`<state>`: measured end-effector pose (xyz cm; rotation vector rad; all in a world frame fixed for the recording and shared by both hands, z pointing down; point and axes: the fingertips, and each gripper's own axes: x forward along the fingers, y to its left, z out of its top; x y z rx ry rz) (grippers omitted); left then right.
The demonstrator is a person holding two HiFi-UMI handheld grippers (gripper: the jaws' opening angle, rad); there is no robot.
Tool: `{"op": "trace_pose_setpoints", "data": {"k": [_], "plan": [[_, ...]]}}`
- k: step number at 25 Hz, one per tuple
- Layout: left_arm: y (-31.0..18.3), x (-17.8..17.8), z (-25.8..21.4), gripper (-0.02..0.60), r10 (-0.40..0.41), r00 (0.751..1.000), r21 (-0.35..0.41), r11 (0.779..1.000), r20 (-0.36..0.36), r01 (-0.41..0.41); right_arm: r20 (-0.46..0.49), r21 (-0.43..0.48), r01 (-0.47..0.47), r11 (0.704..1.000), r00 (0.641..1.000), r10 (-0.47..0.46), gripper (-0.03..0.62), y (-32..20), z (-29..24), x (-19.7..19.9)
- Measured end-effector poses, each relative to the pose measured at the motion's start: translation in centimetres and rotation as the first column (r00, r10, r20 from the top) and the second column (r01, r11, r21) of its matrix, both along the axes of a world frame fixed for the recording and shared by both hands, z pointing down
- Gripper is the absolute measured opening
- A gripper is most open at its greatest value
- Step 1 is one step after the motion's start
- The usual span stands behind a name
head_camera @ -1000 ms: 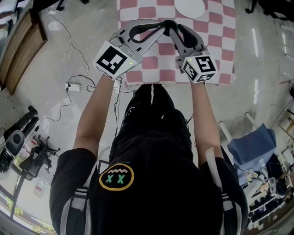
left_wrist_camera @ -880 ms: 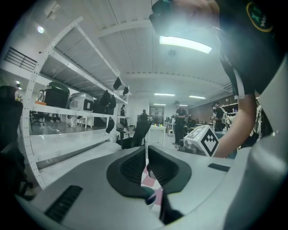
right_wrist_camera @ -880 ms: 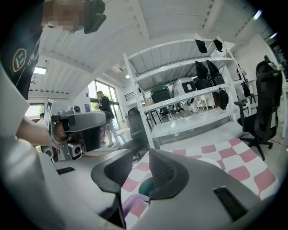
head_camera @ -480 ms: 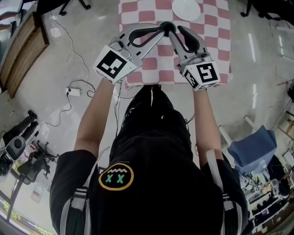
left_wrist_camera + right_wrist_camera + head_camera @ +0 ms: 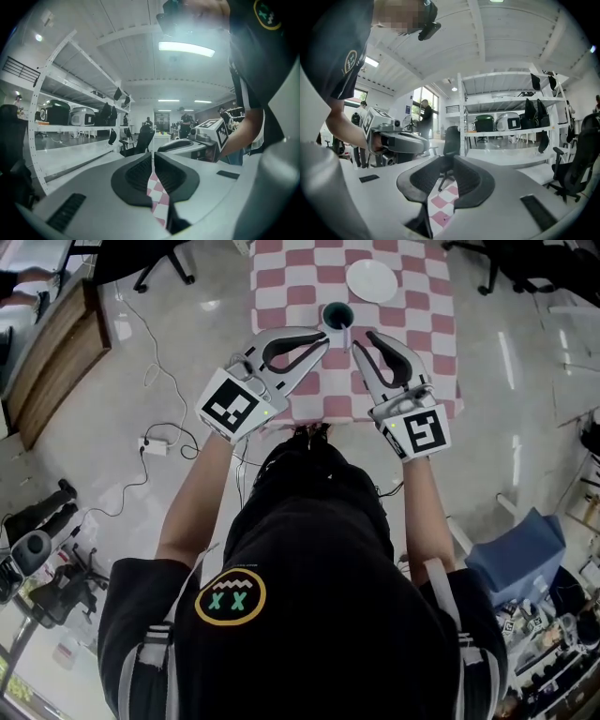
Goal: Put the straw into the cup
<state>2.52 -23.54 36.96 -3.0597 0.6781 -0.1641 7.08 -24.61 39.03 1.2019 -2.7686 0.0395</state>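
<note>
The cup (image 5: 337,316) stood upright on the checkered table (image 5: 281,277). It lay at one o'clock from the left tongs (image 5: 322,335), whose tips were pressed together and empty. It lay at eleven o'clock from the right tongs (image 5: 366,341), slightly spread, just closing on nothing. The left tips looked nearer. No straw showed anywhere.

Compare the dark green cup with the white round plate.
The dark green cup is deep and hollow; the white round plate is flat. The plate is wider than the cup. The cup stands nearer the person, the plate farther back. Both are round and rest on the pink-and-white checked cloth.
</note>
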Motion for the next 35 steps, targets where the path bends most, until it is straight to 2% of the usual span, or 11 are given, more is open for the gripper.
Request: {"op": "trace_pose_setpoints", "data": {"k": [4, 8, 12, 18, 35], "plan": [[2.0, 0.1, -1.6, 0.035, 0.006, 1.000, -0.009, 1.000, -0.014, -0.006, -0.013, 0.020, 0.011, 1.000, 1.000, -0.011, 0.093, 2.3, -1.7, -0.2], [3.7, 0.2, -2.5, 0.035, 0.031, 1.000, 0.007, 1.000, -0.005, -0.031, -0.034, 0.043, 0.017, 0.999, 0.999, -0.016, 0.044, 4.3, -3.1, -0.5], [4.9, 0.1, -3.8, 0.035, 0.013, 1.000, 0.000, 1.000, -0.015, -0.013, -0.030, 0.056, 0.034, 0.998, 0.999, -0.032, 0.023, 5.8, -4.0, -0.6], [5.7, 0.4, -4.5, 0.035, 0.017, 1.000, 0.009, 1.000, -0.022, -0.017, 0.011, 0.080, 0.040, 0.996, 0.999, -0.041, 0.022, 6.3, -5.8, -1.5], [6.9, 0.1, -5.4, 0.035, 0.036, 0.999, 0.058, 0.998, -0.011, -0.035, -0.020, 0.116, 0.076, 0.990, 0.997, -0.074, 0.020, 7.8, -7.0, -2.3]]}}
